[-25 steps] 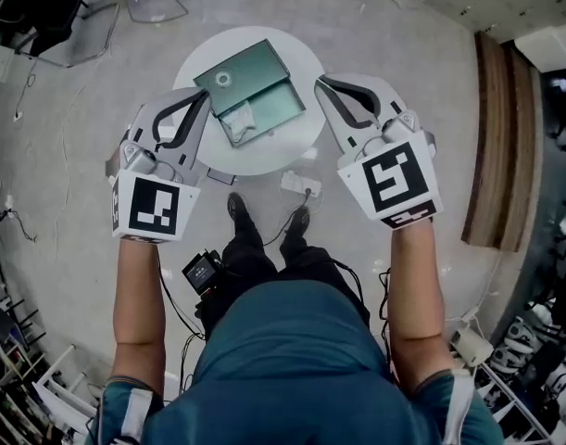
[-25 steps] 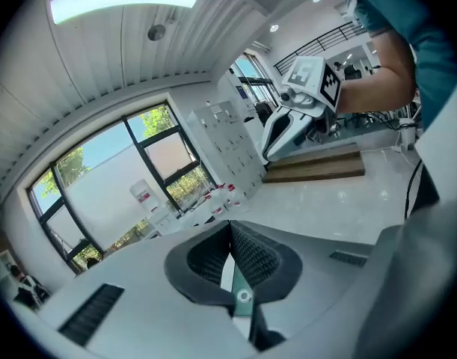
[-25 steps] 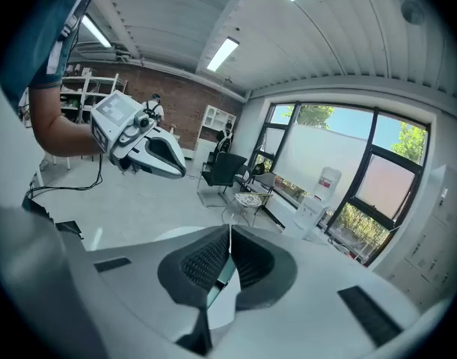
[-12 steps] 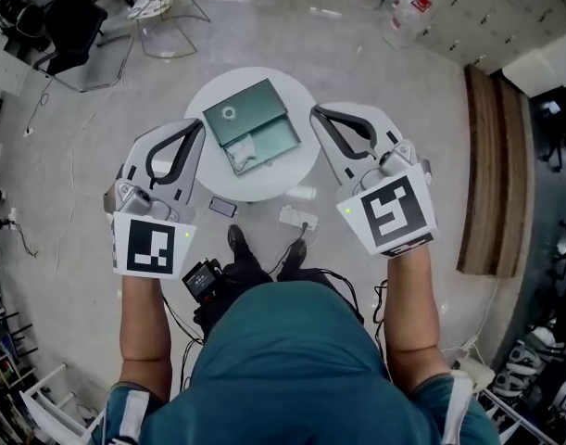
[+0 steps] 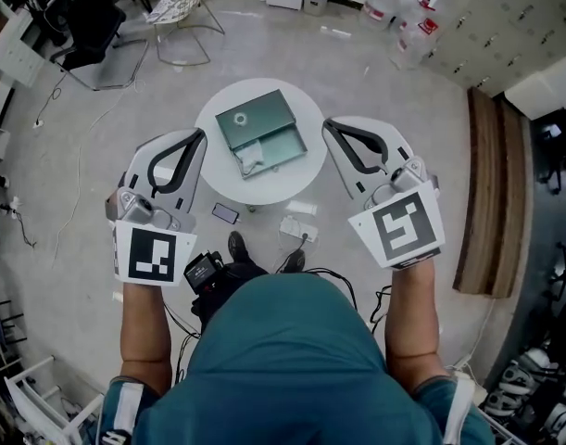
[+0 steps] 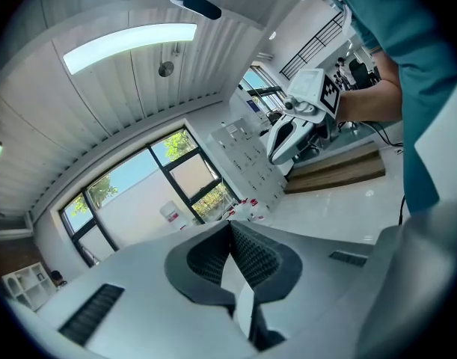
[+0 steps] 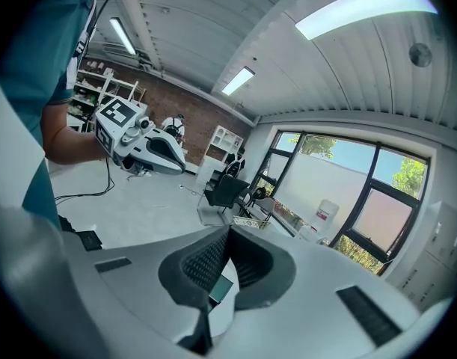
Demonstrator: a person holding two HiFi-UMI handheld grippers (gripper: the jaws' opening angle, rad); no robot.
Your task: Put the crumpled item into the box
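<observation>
No text, brand or number can be read. Only square black-and-white patterns are seen: left marker cube (image 5: pixel 154 255), 8 o'clock; right marker cube (image 5: pixel 396 230), 4 o'clock.

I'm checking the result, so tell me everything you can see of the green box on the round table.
The green box is flat and rectangular, dark teal, and looks like card or plastic. It lies turned at an angle on the round white table. Its far half is covered by a lid-like panel with a pale ring mark; the near half is an open tray. A white crumpled item lies in the tray's near-left corner. Nothing else touches the box.
</observation>
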